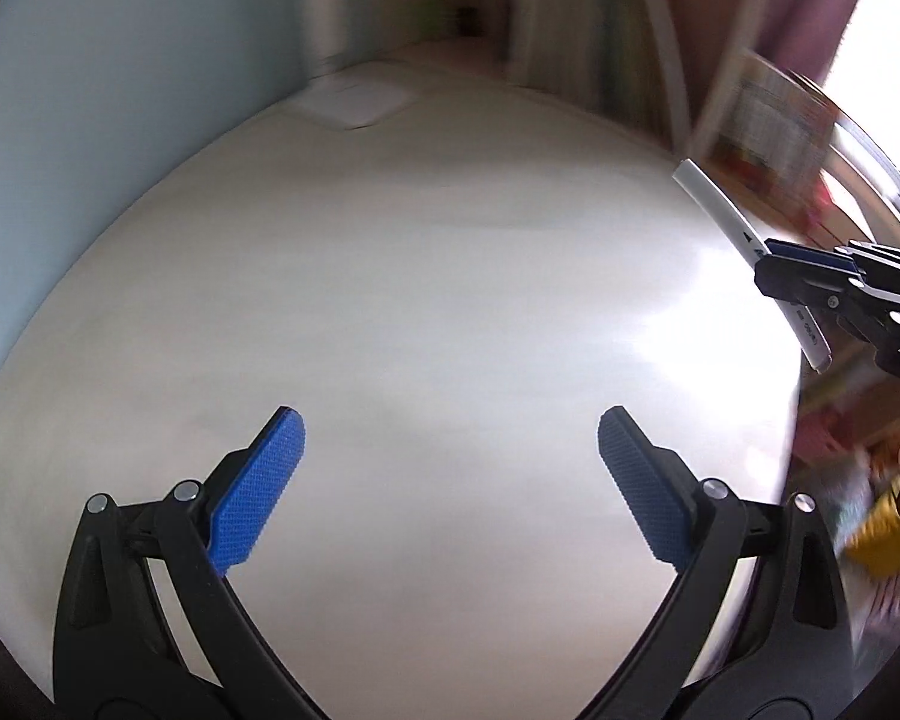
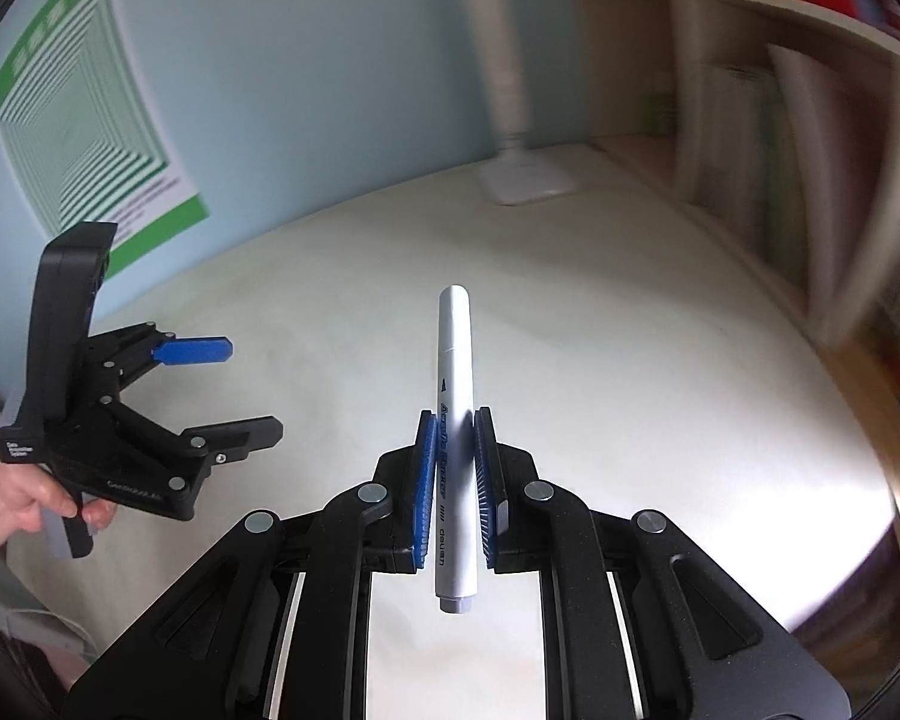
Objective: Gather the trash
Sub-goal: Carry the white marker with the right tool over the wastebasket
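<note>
Worryingly, my right claw (image 2: pixel 455 468) pinches 1 marker (image 2: pixel 453 420) above the counter (image 2: pixel 630 390), near my released left claw (image 2: pixel 252 390), so a jolt could slip it free.

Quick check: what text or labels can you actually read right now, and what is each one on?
"deli": marker barrel, held in the right gripper.
Longer blue slanted print on the marker: not sure, perhaps "Acrylic Marker".
White label on the left gripper: too small to read.
Green poster print: too blurred.
Book covers: too blurred.
</note>
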Motion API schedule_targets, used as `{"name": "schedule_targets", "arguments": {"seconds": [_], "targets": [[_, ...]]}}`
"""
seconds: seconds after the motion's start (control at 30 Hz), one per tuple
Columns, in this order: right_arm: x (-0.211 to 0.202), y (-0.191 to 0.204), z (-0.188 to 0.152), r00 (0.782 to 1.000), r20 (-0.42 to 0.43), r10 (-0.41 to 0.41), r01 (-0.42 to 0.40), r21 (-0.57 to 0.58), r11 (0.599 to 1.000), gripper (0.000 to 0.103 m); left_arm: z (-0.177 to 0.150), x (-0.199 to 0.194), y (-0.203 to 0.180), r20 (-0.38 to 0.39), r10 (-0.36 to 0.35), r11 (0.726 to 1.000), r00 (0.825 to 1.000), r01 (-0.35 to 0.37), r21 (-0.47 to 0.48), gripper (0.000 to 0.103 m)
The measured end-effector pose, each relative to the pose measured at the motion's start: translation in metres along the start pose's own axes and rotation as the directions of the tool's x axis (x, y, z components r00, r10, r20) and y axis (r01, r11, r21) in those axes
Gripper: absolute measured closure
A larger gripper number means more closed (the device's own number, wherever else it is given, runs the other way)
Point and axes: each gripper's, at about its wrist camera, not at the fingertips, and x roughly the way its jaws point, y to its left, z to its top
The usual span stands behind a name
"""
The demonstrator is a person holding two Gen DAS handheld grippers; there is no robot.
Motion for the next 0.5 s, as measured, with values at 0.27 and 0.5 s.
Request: {"name": "schedule_targets", "arguments": {"seconds": [0.27, 0.5], "targets": [[-0.110, -0.085, -0.112, 0.985, -0.001, -0.175, 0.170, 0.238, 0.956, 0.089, -0.004, 0.017, -0.149, -0.070, -0.149, 0.957, 0.986, 0.162, 0.240, 0.007], [-0.169, -0.124, -0.216, 0.967, -0.067, -0.248, 0.253, 0.414, 0.874, 0.089, -0.044, 0.028, -0.270, -0.175, -0.261, 0.861, 0.949, 0.310, 0.402, 0.007]]}}
